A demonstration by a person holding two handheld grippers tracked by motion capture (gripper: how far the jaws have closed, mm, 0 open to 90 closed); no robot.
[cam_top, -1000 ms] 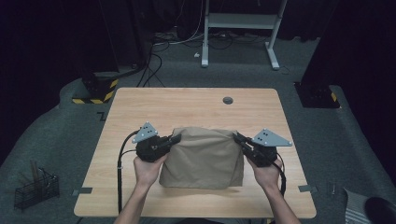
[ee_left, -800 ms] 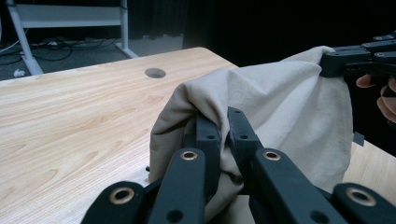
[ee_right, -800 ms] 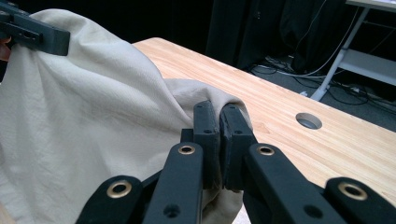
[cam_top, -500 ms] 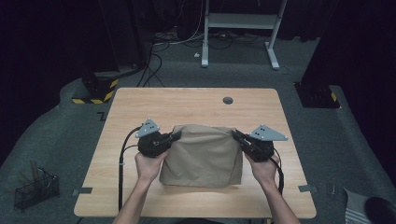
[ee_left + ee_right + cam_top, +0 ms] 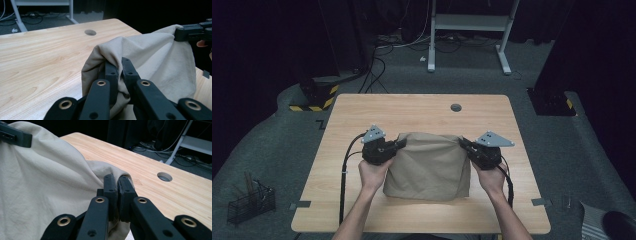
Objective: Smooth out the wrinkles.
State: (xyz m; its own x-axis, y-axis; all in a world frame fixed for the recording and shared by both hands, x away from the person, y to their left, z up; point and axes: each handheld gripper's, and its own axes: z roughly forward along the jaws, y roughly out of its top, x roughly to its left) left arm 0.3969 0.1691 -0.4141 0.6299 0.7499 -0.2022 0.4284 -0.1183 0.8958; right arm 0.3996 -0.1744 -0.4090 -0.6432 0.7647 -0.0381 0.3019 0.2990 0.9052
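Shifted slightly toward the near edge and lower since the earlier frame: right gripper [image 5: 463, 143], cloth [image 5: 429, 165] corner carried with it. Left gripper [image 5: 399, 144] unchanged in place. Clenched on the cloth's far-left corner, left gripper [image 5: 119, 67]; clenched on the far-right corner, right gripper [image 5: 117, 182]. Stretched between both grippers, far edge raised, near edge draped onto the counter [image 5: 362, 115], near the middle. Visible beyond: round hole [image 5: 456, 107].
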